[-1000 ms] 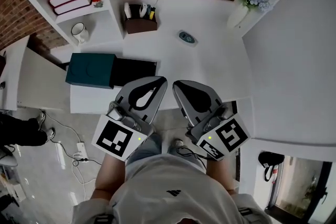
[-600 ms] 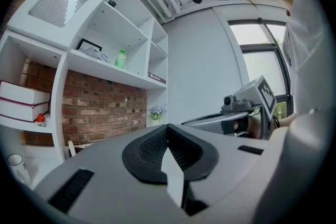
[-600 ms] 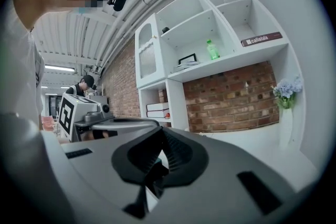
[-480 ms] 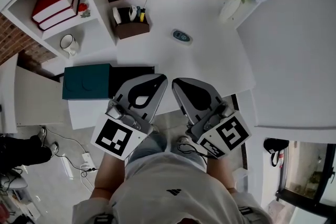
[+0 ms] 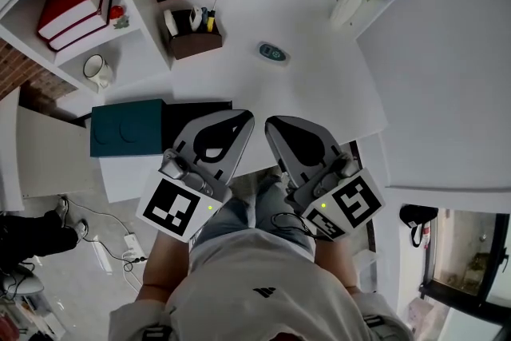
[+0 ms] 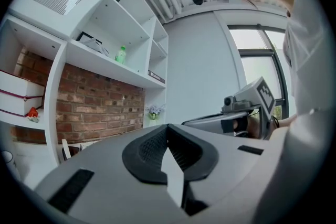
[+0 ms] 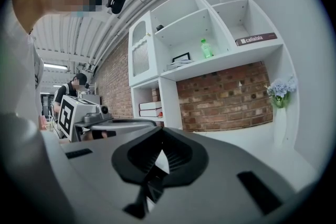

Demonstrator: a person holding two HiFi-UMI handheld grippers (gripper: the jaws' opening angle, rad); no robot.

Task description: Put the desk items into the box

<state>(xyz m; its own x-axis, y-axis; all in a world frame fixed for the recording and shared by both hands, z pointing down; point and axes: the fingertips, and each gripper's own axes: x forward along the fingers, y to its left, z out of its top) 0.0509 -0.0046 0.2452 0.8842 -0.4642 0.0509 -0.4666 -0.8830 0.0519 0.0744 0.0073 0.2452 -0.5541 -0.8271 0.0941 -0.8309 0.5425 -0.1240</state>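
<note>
Overhead, the head view gives you what neither tool camera does: the top of the bench [image 5: 319, 92] itself. The teal box [image 5: 126, 128], with a black part [image 5: 196, 114] lying against its right side, sits at the bench's near left edge, just ahead of your left tool [image 5: 242, 118]. A small oval device [image 5: 272, 53] lies mid-bench, well apart from both tools. A brown pen holder [image 5: 194, 42] stands at the back beside the shelf unit [image 5: 148, 52]. Your right tool [image 5: 272, 124] hangs side by side with the left one at the bench's near edge, and neither touches anything.

Next, the left gripper view shows you that tool's pads pressed together at the tip, with nothing pinched between them. It also shows a green bottle [image 6: 121, 54] on a high shelf, which the head view does not take in, and the right tool off to one side.

Lastly, the right gripper view shows that tool likewise closed tight and empty. Only here do you see a person [image 7: 73, 89] in the background behind the left tool. The vase of flowers [image 7: 278, 99] stands at the bench's far right.
</note>
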